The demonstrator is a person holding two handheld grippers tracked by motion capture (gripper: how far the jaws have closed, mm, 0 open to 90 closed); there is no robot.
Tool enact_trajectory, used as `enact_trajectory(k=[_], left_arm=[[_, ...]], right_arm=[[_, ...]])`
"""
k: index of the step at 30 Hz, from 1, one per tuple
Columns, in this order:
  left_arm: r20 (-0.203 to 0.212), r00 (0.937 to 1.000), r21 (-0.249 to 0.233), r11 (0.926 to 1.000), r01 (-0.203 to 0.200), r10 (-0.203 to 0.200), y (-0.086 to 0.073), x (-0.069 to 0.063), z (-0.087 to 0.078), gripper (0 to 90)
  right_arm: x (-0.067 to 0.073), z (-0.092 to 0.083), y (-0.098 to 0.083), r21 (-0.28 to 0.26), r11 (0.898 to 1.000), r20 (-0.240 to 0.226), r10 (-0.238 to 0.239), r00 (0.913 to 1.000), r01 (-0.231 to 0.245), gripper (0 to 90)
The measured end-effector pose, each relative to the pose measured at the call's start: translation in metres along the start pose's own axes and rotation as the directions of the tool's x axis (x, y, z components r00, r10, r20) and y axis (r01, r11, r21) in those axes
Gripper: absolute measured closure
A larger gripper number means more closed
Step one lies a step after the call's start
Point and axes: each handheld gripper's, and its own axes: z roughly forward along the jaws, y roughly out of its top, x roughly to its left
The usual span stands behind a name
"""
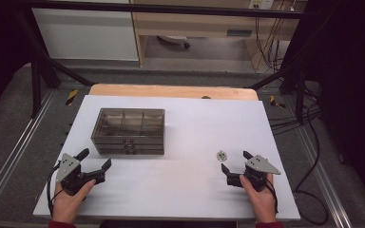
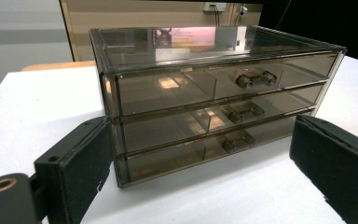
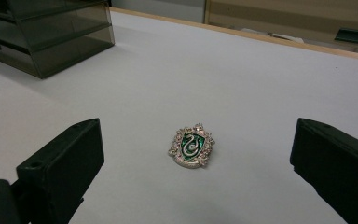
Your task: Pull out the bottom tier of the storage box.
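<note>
I find no readable writing; the silver badge (image 3: 191,145) bears a green shield with a pale snake, lying flat on the white table (image 1: 185,190) just ahead of my right gripper (image 1: 235,164), jaws apart; my left gripper (image 1: 95,159), jaws apart too, faces the smoky three-drawer box (image 2: 214,102); grey floor (image 1: 9,142), wooden shelving behind.

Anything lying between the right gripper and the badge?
Nothing: in the right gripper view, bare white table runs from the open right gripper to the badge.
</note>
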Motion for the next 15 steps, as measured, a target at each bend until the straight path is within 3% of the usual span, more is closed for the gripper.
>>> enact_trajectory(k=[4, 9, 15], left_arm=[[-0.009, 0.9996, 0.009, 0.9996, -0.028, 0.028, 0.001, -0.004, 0.0, 7.4], [0.032, 0.9975, 0.029, 0.9975, -0.064, 0.063, 0.003, -0.013, 0.0, 9.2], [0.024, 0.9834, 0.046, 0.9824, -0.181, 0.18, 0.005, -0.031, 0.0, 9.7]], right_arm=[[0.0, 0.001, 0.0, 0.002, 1.0, 0.006, 0.006, 1.0, -0.006, 3.0], [0.0, 0.0, 0.0, 0.006, 1.0, 0.011, 0.0, 0.9999, -0.001, 3.0], [0.001, 0.0, 0.0, 0.009, 1.0, 0.01, -0.011, 0.9999, 0.011, 3.0]])
